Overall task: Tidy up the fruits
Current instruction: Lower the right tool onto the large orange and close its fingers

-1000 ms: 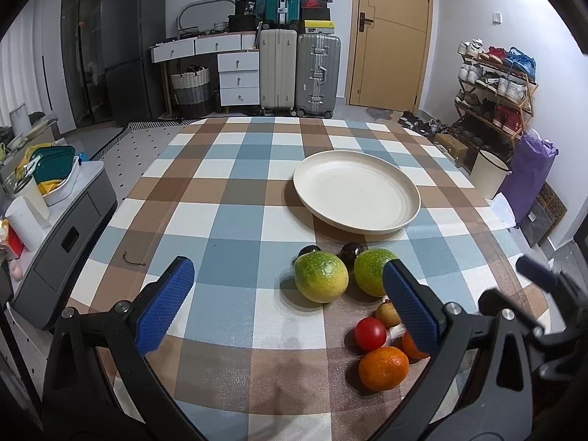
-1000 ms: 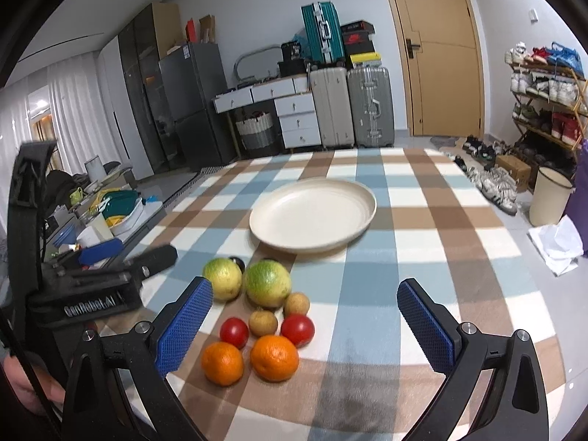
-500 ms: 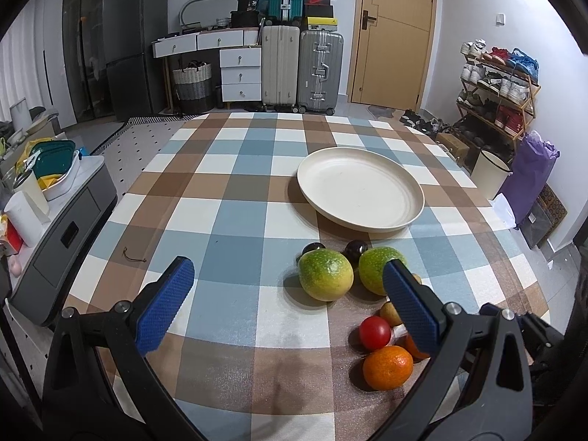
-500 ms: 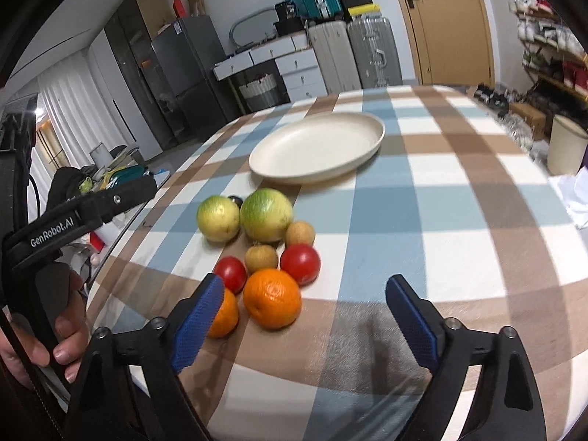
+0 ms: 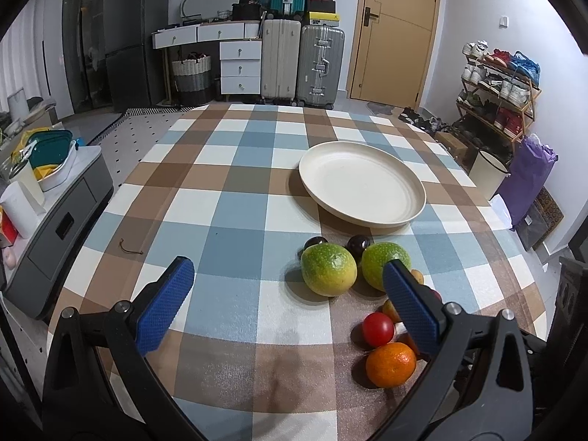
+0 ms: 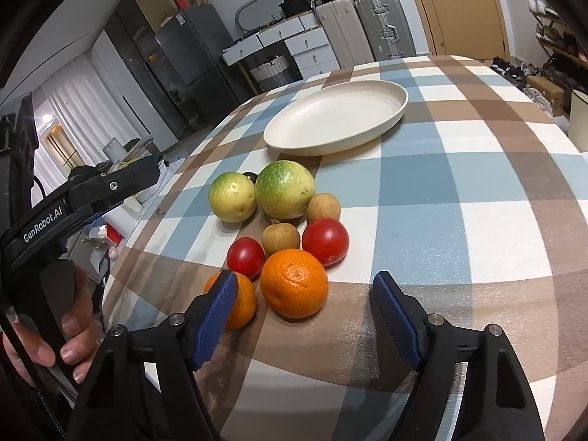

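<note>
Fruits clustered near your table's near edge, beside the empty plate. Your right claw, jaws just closing, gapes before an orange; left claw apart, empty.

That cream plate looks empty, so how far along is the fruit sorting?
Nothing is done yet: the plate holds no fruit. All the fruit sits bunched on the checked cloth. In hand: the right gripper is low behind the nearest orange, its jaws just narrowing, nothing clamped yet. The left gripper waits open. Every piece is left to move.
</note>
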The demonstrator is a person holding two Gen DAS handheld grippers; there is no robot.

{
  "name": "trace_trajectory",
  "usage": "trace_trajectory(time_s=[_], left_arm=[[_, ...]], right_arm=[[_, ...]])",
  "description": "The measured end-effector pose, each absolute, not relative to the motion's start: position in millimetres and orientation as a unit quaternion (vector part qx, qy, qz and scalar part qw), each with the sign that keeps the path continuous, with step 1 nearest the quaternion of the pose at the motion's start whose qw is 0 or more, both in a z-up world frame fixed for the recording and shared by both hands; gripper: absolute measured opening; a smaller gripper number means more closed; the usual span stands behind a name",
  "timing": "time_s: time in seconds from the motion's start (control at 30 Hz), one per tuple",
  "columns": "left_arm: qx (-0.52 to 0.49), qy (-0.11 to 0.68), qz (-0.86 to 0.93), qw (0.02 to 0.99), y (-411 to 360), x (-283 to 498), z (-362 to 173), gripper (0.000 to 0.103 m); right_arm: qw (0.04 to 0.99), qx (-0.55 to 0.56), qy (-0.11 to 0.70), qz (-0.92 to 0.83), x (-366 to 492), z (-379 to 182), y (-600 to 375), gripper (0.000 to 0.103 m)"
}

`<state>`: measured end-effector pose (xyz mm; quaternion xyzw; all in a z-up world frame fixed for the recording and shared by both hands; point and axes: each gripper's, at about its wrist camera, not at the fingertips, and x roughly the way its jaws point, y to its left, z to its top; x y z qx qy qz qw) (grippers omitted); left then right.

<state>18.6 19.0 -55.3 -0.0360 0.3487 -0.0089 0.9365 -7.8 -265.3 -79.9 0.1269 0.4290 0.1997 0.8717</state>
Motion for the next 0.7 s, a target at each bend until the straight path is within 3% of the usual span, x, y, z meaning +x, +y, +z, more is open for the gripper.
trace_trajectory(time_s=[0.1, 0.33, 0.7], left_arm=[[-0.037, 0.349, -0.009, 0.936, 19.0, 18.9, -55.7, 0.102], [-0.04, 0.353, -0.009, 0.935, 19.3, 19.2, -56.8, 0.102], [-0.064, 0.37, -0.007, 0.927, 34.7, 20.7, -65.5, 0.102]], right_arm=[[0.868, 0.133, 0.433, 0.203, -5.9, -82.4, -265.1, 0.071], [0.858, 0.151, 0.438, 0.223, -3.1, -87.5, -266.2, 0.041], [0.872, 0.118, 0.418, 0.224, -11.3, -77.7, -260.3, 0.039]])
